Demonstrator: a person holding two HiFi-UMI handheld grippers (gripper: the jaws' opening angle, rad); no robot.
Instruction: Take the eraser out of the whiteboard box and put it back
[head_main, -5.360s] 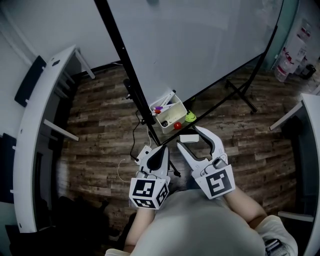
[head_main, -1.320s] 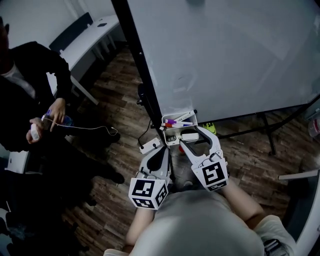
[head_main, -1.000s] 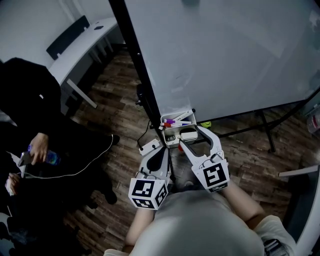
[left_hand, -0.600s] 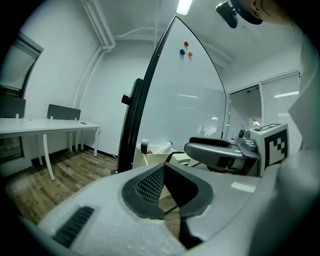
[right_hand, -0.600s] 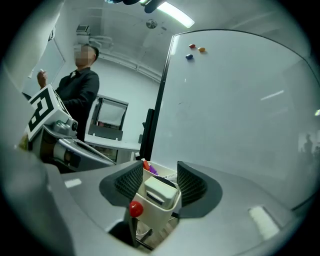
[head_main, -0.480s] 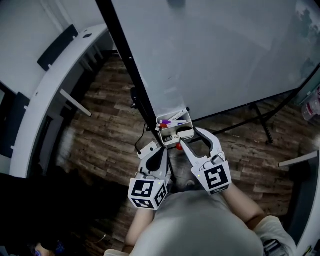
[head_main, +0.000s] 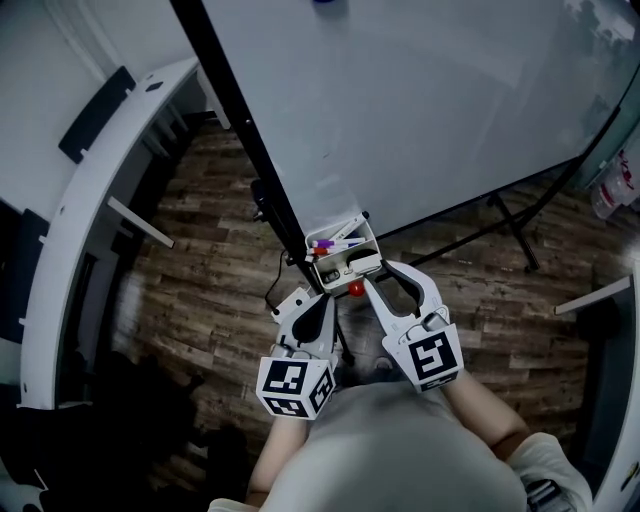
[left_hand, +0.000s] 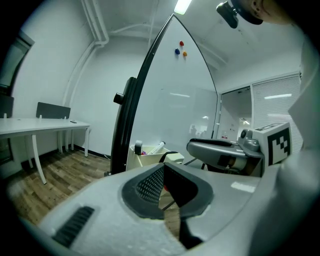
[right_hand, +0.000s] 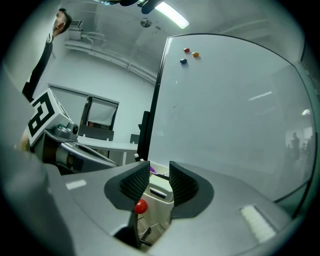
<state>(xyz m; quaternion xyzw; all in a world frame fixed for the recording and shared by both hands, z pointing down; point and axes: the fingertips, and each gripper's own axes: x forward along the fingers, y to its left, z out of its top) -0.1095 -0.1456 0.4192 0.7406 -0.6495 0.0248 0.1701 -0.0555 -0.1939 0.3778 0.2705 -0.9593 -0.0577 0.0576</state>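
Right gripper, jaws just narrowed to a moderate gap, holds nothing; we see the eraser lying in the whiteboard box just ahead of its fingertips.

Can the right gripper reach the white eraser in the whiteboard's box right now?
Probably yes: the white block eraser stands in the open white box just ahead of the right gripper, whose empty jaws have just been closing.
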